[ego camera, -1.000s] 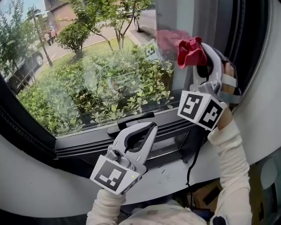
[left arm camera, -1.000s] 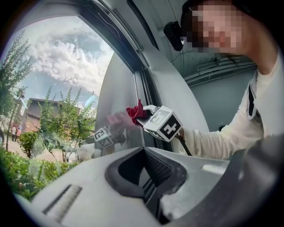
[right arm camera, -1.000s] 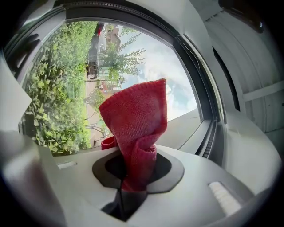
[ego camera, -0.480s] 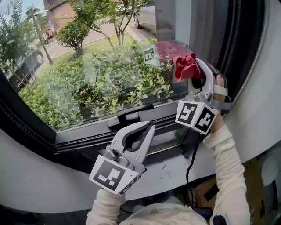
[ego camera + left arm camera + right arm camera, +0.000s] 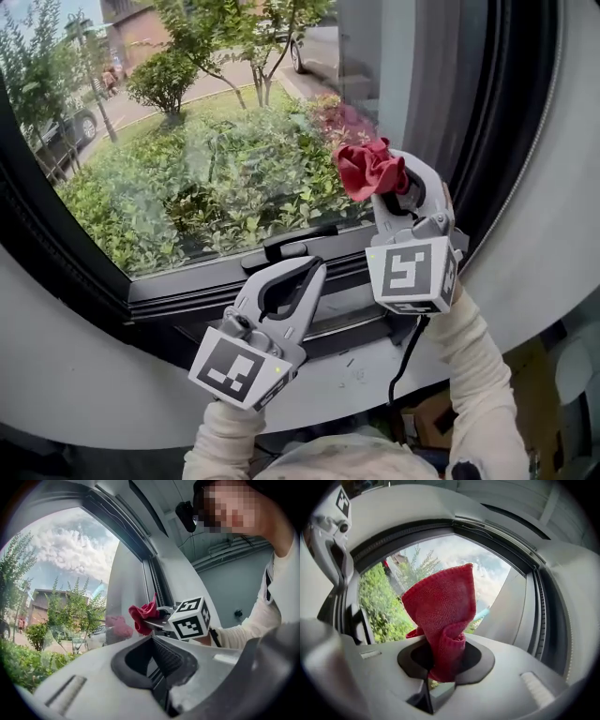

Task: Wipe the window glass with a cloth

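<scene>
A bunched red cloth (image 5: pixel 368 168) (image 5: pixel 440 616) (image 5: pixel 143 613) is pinched in my right gripper (image 5: pixel 392 187), whose jaws are shut on it. The cloth sits against the lower right part of the window glass (image 5: pixel 206 141), near the frame's corner; its faint reflection (image 5: pixel 339 118) shows on the pane. My left gripper (image 5: pixel 302 275) rests low by the dark bottom frame, jaws shut with nothing between them, just below the black window handle (image 5: pixel 300 241).
The dark window frame (image 5: pixel 169 300) runs along the bottom and up the right side (image 5: pixel 487 112). A white curved sill (image 5: pixel 94 394) lies below. A black cable (image 5: pixel 405 361) hangs under the right gripper. Bushes, trees and a road lie outside.
My right gripper has slid down and to the left along the glass with the red cloth. The left gripper has stayed nearly still by the bottom frame.
</scene>
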A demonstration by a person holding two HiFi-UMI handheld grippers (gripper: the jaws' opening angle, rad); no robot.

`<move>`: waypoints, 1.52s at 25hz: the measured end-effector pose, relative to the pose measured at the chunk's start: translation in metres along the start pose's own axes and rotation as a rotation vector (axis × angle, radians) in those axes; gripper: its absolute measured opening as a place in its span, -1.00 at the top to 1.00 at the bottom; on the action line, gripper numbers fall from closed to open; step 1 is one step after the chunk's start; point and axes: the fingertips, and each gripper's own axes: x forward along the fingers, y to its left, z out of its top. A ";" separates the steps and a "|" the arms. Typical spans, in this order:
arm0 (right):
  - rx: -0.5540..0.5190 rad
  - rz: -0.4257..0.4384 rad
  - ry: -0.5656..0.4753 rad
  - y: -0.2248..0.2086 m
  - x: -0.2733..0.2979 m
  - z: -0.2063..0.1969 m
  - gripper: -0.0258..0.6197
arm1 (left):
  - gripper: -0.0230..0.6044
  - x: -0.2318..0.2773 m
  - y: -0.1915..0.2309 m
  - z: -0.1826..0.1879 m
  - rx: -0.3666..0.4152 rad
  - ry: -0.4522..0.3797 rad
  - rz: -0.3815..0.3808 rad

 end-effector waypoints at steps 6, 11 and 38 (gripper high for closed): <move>0.220 0.157 -0.194 0.028 -0.051 0.049 0.57 | 0.92 -0.011 0.001 0.008 0.015 -0.018 0.006; 0.444 0.271 -0.199 0.051 -0.094 0.045 0.57 | 0.92 -0.024 0.003 0.014 0.028 -0.019 0.021; 0.700 0.537 -0.260 0.123 -0.124 0.082 0.57 | 0.92 -0.089 0.010 0.021 0.037 -0.002 0.125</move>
